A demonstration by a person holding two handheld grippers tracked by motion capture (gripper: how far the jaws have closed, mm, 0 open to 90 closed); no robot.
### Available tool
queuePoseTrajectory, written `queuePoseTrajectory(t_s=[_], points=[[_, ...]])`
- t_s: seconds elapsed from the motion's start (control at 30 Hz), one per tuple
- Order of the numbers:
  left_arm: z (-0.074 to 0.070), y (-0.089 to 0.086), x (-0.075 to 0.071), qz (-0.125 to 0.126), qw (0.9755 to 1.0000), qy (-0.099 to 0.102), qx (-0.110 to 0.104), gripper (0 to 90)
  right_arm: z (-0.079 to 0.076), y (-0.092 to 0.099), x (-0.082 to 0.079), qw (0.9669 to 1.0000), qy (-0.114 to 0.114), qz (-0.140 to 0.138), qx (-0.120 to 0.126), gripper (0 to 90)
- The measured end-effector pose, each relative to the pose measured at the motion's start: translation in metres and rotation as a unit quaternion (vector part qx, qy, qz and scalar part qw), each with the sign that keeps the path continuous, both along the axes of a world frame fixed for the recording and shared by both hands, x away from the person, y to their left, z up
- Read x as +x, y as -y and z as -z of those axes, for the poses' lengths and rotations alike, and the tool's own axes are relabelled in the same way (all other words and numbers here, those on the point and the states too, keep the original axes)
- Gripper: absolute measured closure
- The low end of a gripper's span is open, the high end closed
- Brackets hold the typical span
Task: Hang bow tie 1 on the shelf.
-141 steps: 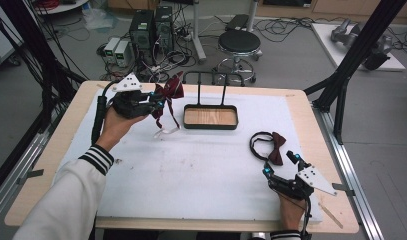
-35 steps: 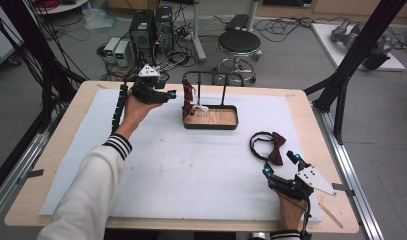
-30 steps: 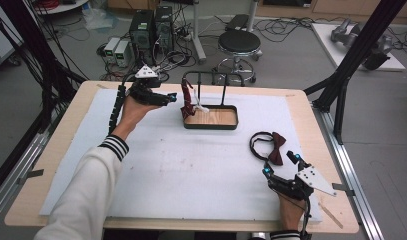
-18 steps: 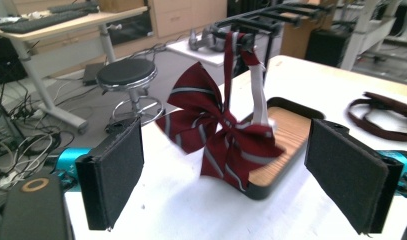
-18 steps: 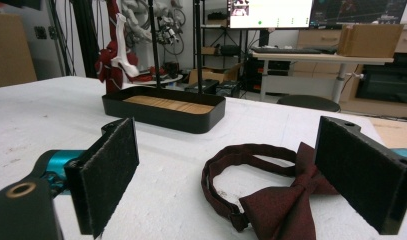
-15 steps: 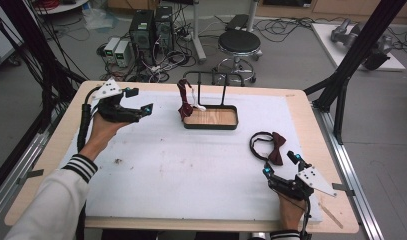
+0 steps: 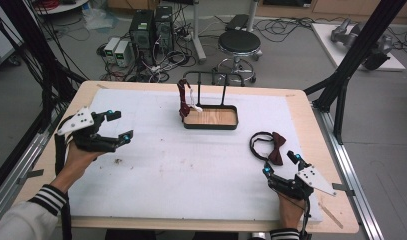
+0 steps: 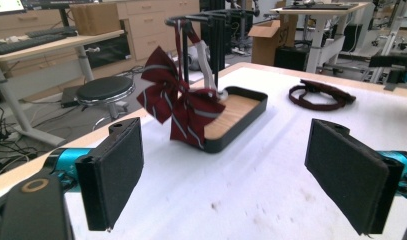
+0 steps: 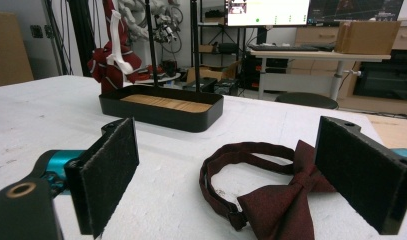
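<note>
The left gripper (image 7: pixel 114 126) is hovering with its jaws spread wide and empty, out at nine o'clock over the white mat (image 7: pixel 191 185). The striped bow tie (image 8: pixel 178 107) is hanging from the black stand (image 7: pixel 211 82) at twelve o'clock, draping over the left edge of the stand's wooden tray (image 7: pixel 211 118). The right gripper (image 7: pixel 279 164) is resting at five o'clock, jaws likewise released, pointing at the dark red bow tie (image 9: pixel 271 200) lying flat just ahead of it.
</note>
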State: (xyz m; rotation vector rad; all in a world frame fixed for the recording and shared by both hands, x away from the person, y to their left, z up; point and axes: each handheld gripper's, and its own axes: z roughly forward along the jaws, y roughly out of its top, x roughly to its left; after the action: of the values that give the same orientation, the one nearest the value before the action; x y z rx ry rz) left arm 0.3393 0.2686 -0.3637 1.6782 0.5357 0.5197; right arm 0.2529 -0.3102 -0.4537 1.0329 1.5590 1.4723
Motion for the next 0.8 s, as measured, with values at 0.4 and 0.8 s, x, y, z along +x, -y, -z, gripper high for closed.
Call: queuePoseTrajectory(t_s=[0.4, 0.8], points=[[0.044, -0.018, -0.036, -0.018, 0.9993, 0.007, -0.033, 16.2, 0.000, 0.000, 0.000, 1.0000, -0.001, 0.000, 0.003, 10.2], [0.064, -0.022, -0.049, -0.030, 0.9975, 0.037, -0.052, 16.2, 0.000, 0.000, -0.001, 1.0000, 0.002, -0.003, 0.002, 10.2]])
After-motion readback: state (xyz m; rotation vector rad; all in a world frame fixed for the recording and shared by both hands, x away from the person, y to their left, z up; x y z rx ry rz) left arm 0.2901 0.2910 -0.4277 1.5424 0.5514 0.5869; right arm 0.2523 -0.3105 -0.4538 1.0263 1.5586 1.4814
